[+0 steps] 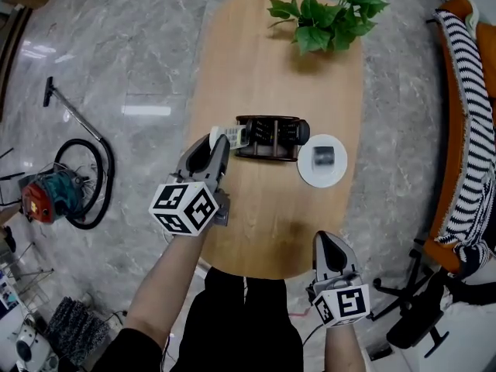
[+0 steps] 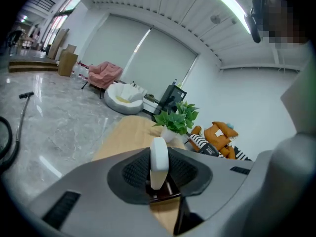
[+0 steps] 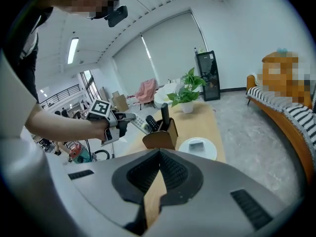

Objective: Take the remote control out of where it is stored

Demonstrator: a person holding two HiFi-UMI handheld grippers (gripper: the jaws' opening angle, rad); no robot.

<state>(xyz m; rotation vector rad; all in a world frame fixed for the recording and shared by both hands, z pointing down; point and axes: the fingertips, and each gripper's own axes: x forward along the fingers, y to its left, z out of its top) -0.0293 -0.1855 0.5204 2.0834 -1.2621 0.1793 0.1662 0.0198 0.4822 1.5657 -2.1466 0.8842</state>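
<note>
A white remote control (image 1: 233, 136) sticks out leftward from the left end of a brown holder (image 1: 273, 150) in the middle of the oval wooden table (image 1: 263, 68). My left gripper (image 1: 216, 142) is shut on its near end; in the left gripper view the remote control (image 2: 159, 158) stands edge-on between the pads. In the right gripper view the remote control (image 3: 140, 124) slants from the left gripper (image 3: 124, 118) down toward the holder (image 3: 161, 138), where dark remotes (image 3: 164, 114) stand upright. My right gripper (image 1: 332, 240) is shut and empty at the table's near right edge.
A white plate (image 1: 335, 176) with a small dark object (image 1: 322, 156) lies right of the holder. A potted plant (image 1: 329, 10) stands at the table's far end. On the floor there is a vacuum cleaner (image 1: 53, 194) at the left and a striped sofa (image 1: 467, 130) at the right.
</note>
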